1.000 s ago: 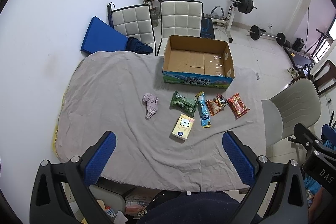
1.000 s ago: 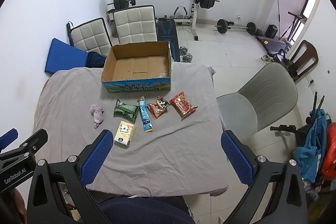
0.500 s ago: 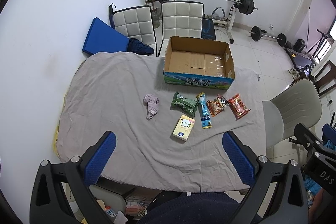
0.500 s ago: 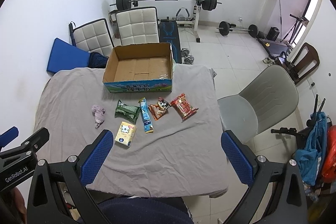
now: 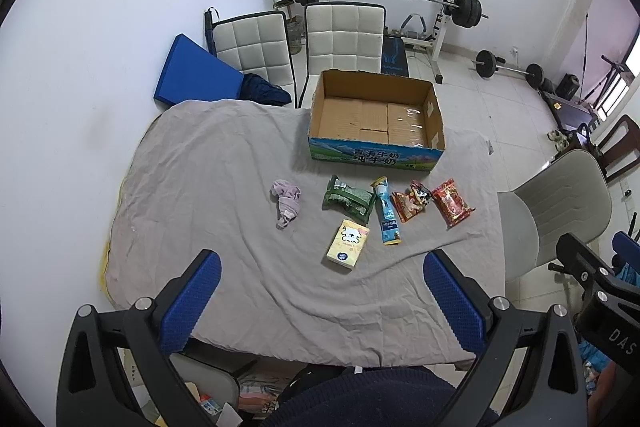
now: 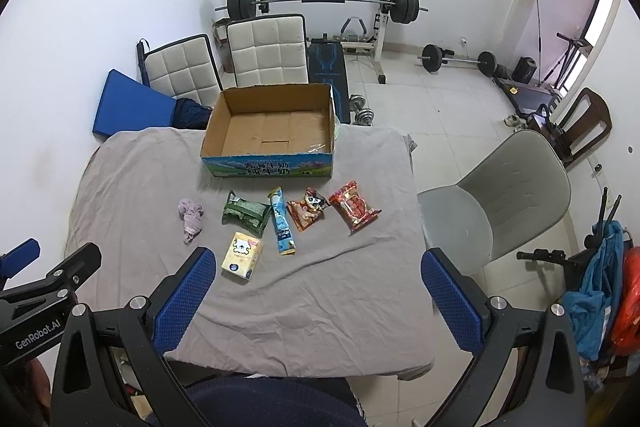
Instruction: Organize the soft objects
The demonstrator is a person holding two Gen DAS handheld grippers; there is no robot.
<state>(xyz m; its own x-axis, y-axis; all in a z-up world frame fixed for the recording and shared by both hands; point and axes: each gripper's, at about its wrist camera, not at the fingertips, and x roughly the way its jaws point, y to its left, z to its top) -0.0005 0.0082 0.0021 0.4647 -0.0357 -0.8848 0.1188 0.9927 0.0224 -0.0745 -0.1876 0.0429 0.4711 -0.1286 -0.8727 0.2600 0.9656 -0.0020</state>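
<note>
An open, empty cardboard box [image 5: 376,121] [image 6: 272,131] stands at the far side of a table under a grey cloth [image 5: 208,187]. In front of it lie a crumpled lilac cloth [image 5: 286,203] [image 6: 191,213], a green packet [image 5: 347,202], a blue stick pack [image 5: 387,213], an orange snack bag [image 5: 410,205], a red snack bag [image 5: 452,203] and a yellow tissue pack [image 5: 347,246] [image 6: 242,255]. My left gripper [image 5: 322,303] and right gripper [image 6: 310,299] are both open and empty, high above the table's near edge.
Two white padded chairs [image 5: 344,39] and a blue mat [image 5: 192,79] stand behind the table. A grey chair [image 6: 500,203] is at its right side. A barbell rack [image 6: 320,7] and weights stand on the floor beyond.
Both views have shifted slightly; the grippers moved a little back and up from the table. Nothing on the table has moved.
</note>
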